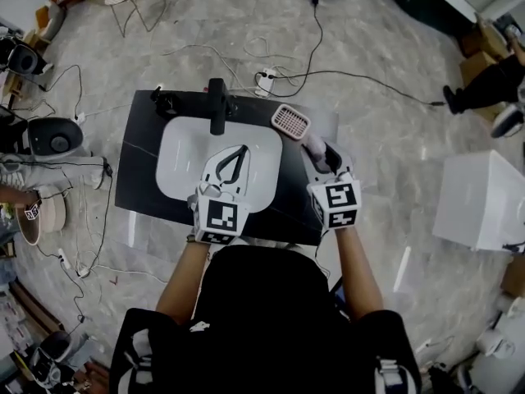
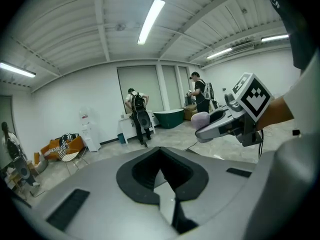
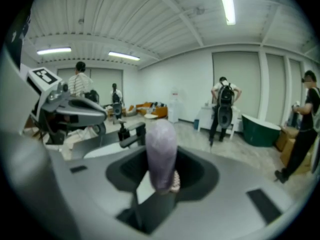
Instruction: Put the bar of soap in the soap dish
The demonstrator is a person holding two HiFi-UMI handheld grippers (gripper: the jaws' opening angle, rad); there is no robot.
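Note:
A lavender bar of soap (image 1: 314,144) stands on edge between the jaws of my right gripper (image 1: 321,153), which is shut on it over the black counter to the right of the sink. In the right gripper view the soap (image 3: 161,151) fills the middle, and a bit of the pink slotted soap dish (image 3: 174,182) shows just behind it. The soap dish (image 1: 289,121) sits at the back right corner of the sink, a short way beyond the soap. My left gripper (image 1: 238,158) hangs over the white basin with its fingertips together and nothing in it.
The white sink (image 1: 184,158) is set in a black countertop (image 1: 139,179), with a black faucet (image 1: 217,103) at its back edge. Cables and a power strip (image 1: 264,80) lie on the floor beyond. People stand far back in the room (image 2: 137,111).

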